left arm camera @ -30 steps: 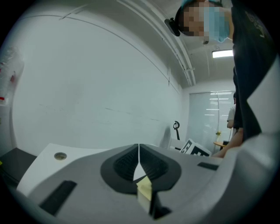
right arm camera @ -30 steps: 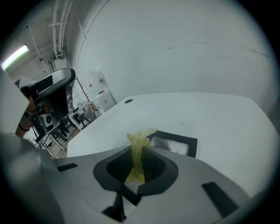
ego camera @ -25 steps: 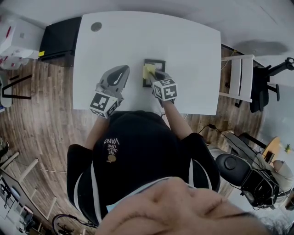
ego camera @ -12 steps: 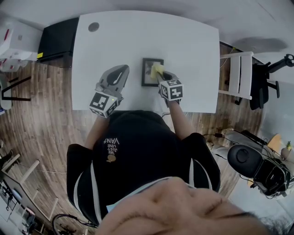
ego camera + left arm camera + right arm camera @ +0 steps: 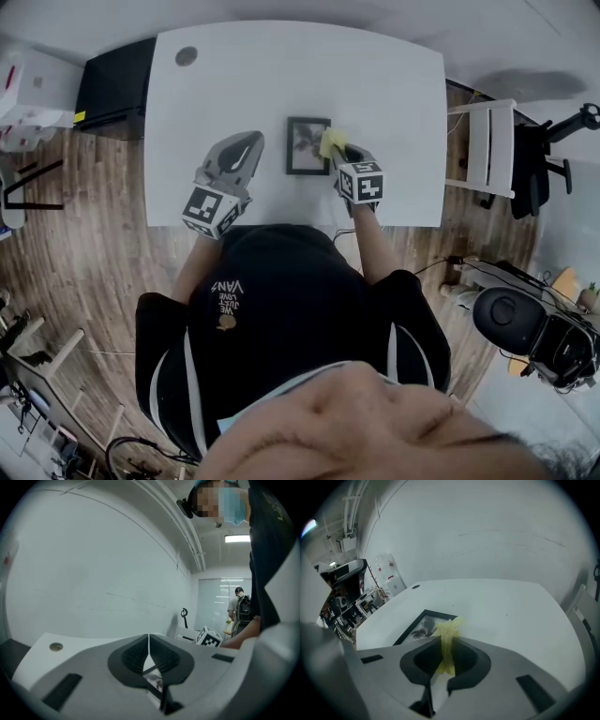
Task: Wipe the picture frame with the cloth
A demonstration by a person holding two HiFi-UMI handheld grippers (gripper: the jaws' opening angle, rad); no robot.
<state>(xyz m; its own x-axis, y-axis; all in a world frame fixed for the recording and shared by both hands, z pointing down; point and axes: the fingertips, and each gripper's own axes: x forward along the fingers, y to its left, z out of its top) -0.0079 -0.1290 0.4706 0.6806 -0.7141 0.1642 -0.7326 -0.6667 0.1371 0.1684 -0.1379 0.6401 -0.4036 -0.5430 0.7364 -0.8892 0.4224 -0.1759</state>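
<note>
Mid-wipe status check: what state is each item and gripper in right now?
Black picture frame: lying flat on the white table, picture side up.
Yellow cloth: bunched, held at the frame's right edge.
Right gripper: shut on the cloth.
Left gripper: shut, nothing between its jaws, left of the frame.

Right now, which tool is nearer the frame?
Right. The right tool, holding the cloth, is at the frame's right edge; the left tool lies apart, off its left side.
</note>
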